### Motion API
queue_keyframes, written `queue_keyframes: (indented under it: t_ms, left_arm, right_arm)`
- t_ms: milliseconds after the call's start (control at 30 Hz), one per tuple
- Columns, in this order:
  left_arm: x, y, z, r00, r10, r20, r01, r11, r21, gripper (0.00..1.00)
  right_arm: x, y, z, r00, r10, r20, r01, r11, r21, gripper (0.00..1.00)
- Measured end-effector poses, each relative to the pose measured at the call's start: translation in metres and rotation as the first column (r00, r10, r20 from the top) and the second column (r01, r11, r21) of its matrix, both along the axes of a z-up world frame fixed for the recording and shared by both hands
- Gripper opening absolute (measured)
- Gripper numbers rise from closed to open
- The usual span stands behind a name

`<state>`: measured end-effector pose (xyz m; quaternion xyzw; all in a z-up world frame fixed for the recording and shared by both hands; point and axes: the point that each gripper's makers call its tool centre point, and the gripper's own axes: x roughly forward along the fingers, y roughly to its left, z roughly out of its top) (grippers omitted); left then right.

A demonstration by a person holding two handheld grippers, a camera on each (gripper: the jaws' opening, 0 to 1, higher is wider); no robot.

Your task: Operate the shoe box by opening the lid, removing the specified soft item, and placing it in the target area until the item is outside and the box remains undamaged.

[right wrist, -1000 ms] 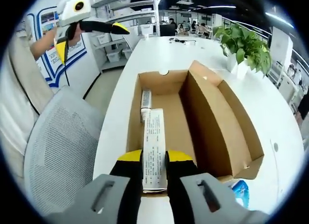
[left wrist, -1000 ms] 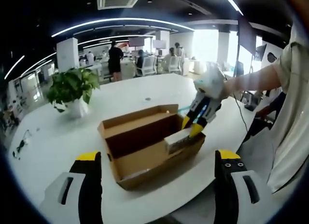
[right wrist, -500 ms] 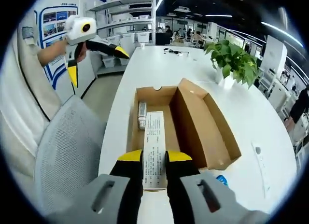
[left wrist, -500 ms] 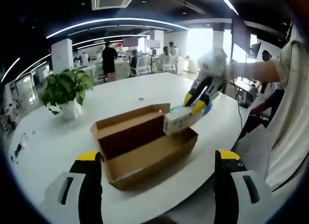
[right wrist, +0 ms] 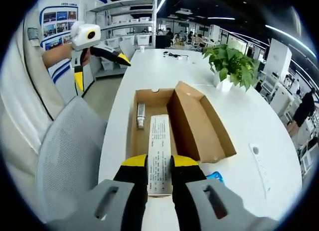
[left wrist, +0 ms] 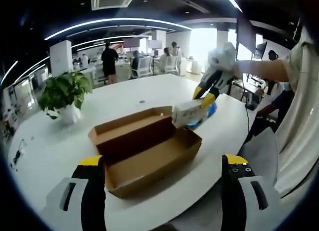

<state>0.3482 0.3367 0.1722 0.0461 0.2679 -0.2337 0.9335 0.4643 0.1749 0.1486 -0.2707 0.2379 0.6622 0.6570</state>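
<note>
The brown cardboard shoe box (left wrist: 144, 151) lies open on the white table, its lid folded back. My right gripper (right wrist: 159, 164) is shut on a long white printed carton (right wrist: 159, 146), held above the near end of the shoe box (right wrist: 164, 124). In the left gripper view that right gripper (left wrist: 205, 94) comes in from the right and holds the carton (left wrist: 186, 113) over the box's far corner. A small tube (right wrist: 141, 115) lies inside the box. My left gripper (left wrist: 163, 191) is open with nothing between its jaws, and the left gripper (right wrist: 99, 59) hangs off the table's side.
A potted plant (left wrist: 62, 94) stands on the table (left wrist: 60, 146) beyond the box. A blue item (right wrist: 214, 177) lies by the box's near corner, and a white strip (right wrist: 261, 164) lies further right. A grey mesh chair (right wrist: 65, 161) stands beside the table. People stand far back.
My right gripper has lifted the white carton out of the box and drawn it up and back. The box looks smaller in the right gripper view. The left gripper stays open.
</note>
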Motion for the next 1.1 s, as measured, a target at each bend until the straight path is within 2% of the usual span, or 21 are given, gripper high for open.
queue_keyframes:
  t_ms: [567,1100]
  left_arm:
    - [0.006,-0.004,-0.003,1.0,0.003,-0.01,-0.003,1.0,-0.003,1.0]
    - [0.008,-0.002,-0.004,0.999,0.034,-0.015,-0.034,0.999,0.001,1.0]
  right_arm:
    - [0.045,-0.045,0.006,0.999,-0.043,0.033,0.044,0.999,-0.028,0.14]
    - [0.087,-0.085,0.004,0.993,-0.091,0.07,0.095,0.993,-0.066,0.14]
